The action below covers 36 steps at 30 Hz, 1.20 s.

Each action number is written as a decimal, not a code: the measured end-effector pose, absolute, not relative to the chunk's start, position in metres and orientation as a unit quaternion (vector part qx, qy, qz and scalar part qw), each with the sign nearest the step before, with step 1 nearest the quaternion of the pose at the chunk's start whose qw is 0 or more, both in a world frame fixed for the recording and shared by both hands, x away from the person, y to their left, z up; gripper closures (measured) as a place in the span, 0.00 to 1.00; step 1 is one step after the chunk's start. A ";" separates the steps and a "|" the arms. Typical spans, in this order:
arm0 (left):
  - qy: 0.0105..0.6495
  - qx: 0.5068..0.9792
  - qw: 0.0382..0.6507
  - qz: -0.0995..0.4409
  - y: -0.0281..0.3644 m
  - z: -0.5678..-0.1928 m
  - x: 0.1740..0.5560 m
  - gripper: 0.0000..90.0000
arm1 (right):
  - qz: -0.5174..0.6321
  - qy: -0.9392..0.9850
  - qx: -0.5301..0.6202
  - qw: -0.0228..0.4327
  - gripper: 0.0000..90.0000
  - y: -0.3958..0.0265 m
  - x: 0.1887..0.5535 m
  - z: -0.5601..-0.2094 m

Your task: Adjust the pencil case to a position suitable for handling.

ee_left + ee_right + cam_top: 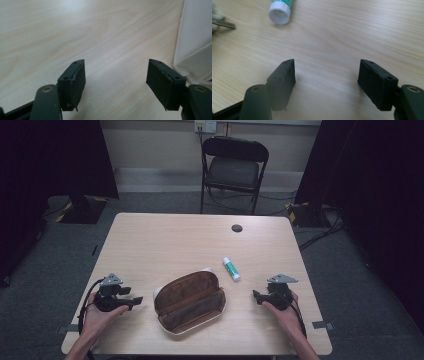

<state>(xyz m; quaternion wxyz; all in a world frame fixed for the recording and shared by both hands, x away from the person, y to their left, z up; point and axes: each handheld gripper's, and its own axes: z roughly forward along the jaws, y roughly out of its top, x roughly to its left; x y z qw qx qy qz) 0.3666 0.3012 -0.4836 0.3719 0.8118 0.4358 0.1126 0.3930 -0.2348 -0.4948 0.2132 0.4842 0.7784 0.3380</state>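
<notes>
We see the left tool at lower left and the right tool at lower right, both released with nothing between the jaws; between them on the worktop lies the open brown pencil case, with the glue stick just to its upper right.

Pouch lies open at surface front centre; glue stick just behind-right; grippers flank it, left and right.
</notes>
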 end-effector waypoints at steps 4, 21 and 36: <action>0.426 0.821 0.360 0.123 0.300 -0.491 0.367 0.33 | 0.338 0.794 0.472 0.182 0.36 -0.227 0.402 -0.489; 0.417 0.814 0.362 0.180 0.297 -0.502 0.363 0.16 | 0.377 0.813 0.418 0.153 0.57 -0.175 0.451 -0.466; 0.413 0.817 0.359 0.180 0.298 -0.502 0.366 0.13 | 0.359 0.816 0.429 0.144 0.64 -0.161 0.475 -0.486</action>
